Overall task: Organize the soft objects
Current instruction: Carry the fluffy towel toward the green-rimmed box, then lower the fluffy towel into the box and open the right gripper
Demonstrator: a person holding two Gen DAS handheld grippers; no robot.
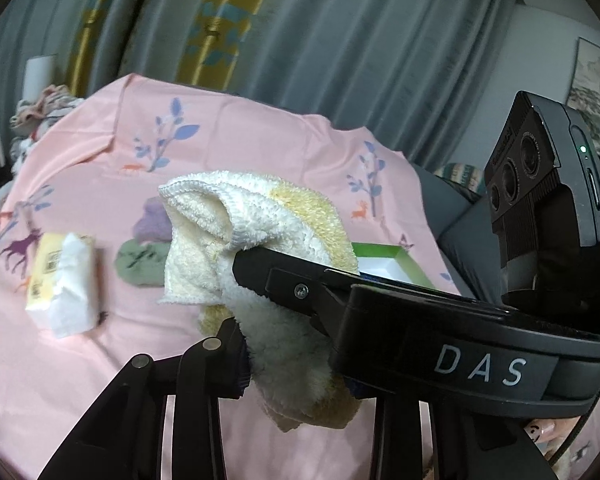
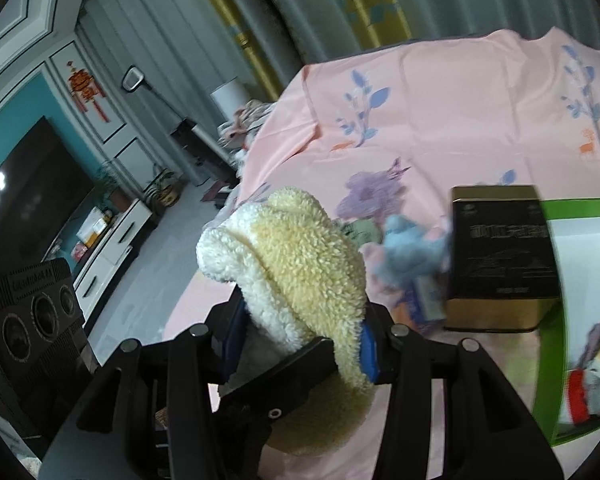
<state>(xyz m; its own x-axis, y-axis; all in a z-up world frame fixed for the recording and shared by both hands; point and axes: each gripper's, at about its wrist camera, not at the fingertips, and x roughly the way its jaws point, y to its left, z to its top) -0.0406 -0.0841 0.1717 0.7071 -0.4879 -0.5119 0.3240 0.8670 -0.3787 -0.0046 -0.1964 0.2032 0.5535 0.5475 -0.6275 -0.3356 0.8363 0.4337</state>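
Note:
A fluffy cream and yellow towel [image 1: 260, 216] hangs bunched above the pink tablecloth [image 1: 100, 184], held by both grippers. In the left wrist view my left gripper [image 1: 300, 364] is shut on the towel's lower part, its fingers at either side. My right gripper [image 1: 260, 272] reaches in from the right and clamps the towel higher up. In the right wrist view the towel [image 2: 300, 264] sits between the blue pads of my right gripper [image 2: 302, 344], which is shut on it. A black finger of my left gripper [image 2: 284, 376] pokes in from below.
On the cloth lie a tissue pack [image 1: 64, 284], a green cloth [image 1: 140, 264] and a purple cloth [image 1: 154, 220]. A gold and black tin [image 2: 500, 256] stands beside a blue and pink soft item [image 2: 412, 256]. A green-rimmed box [image 2: 548, 320] at the right holds soft things.

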